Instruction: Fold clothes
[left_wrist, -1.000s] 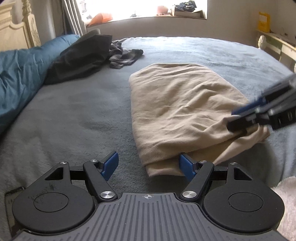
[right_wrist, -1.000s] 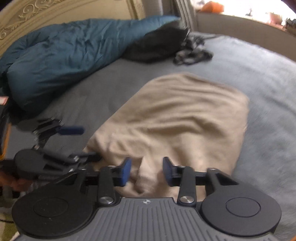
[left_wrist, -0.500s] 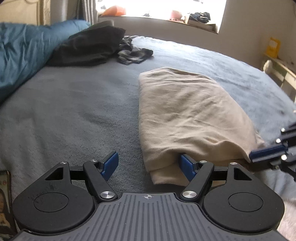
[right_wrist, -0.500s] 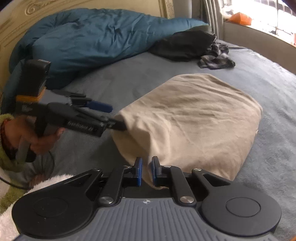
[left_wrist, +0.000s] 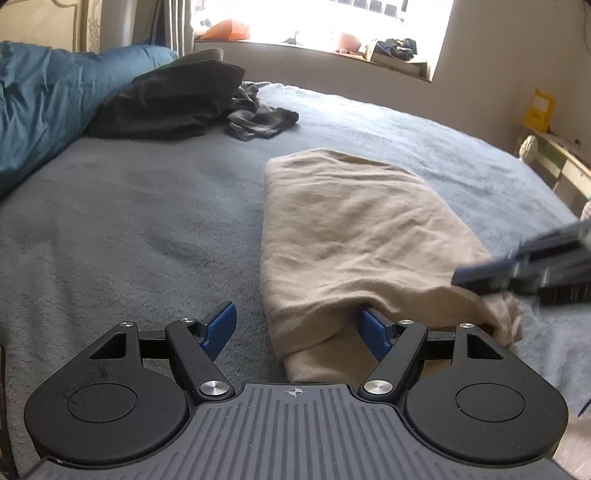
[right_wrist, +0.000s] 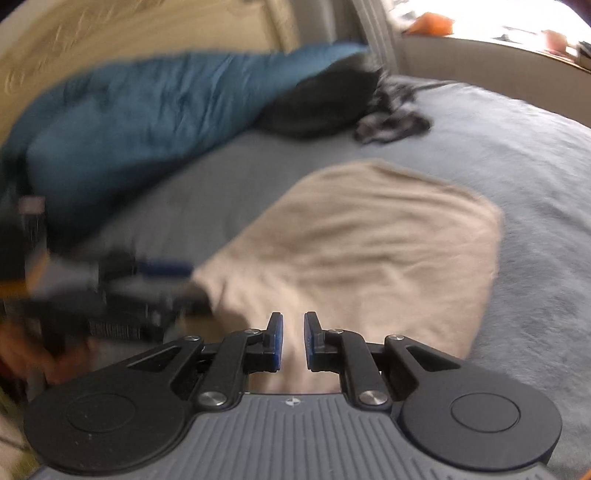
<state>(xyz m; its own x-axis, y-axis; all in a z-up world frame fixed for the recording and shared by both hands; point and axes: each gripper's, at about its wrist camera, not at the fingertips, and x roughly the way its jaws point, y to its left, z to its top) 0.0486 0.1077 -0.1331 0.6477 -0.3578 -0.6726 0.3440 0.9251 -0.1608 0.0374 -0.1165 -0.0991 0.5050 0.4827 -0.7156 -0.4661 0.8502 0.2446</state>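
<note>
The beige garment (left_wrist: 354, 236) lies folded into a soft, rounded oblong on the grey bedspread (left_wrist: 129, 221), toward the near right part of the bed. Its cloth looks like a thin, matte knit, creased in shallow ripples, with at least 2 layers showing at the near edge where the fold rolls over.

The left gripper (left_wrist: 297, 328) sits at the near left corner of the garment with its 2 blue pads spread wide. The right pad (left_wrist: 373, 328) is tucked under the overhanging top layer, the left pad (left_wrist: 219, 326) stands over bare bedspread, and neither presses the cloth.

The right gripper (right_wrist: 291, 341) is at the near right edge, its 2 blue pads drawn close with only a narrow gap, and beige cloth fills that gap. The view is blurred, so I cannot tell whether the pads truly pinch it.

The bedspread is a plush, short-pile fabric with faint dents. At the far left lies a puffy teal duvet (left_wrist: 48, 110), quilted and crumpled. Just right of it sits a flat stack of dark cloth (left_wrist: 173, 103), and touching that a rumpled grey plaid piece (left_wrist: 258, 118). Beyond the bed runs a bright window ledge (left_wrist: 332, 48) with small clutter on it.
</note>
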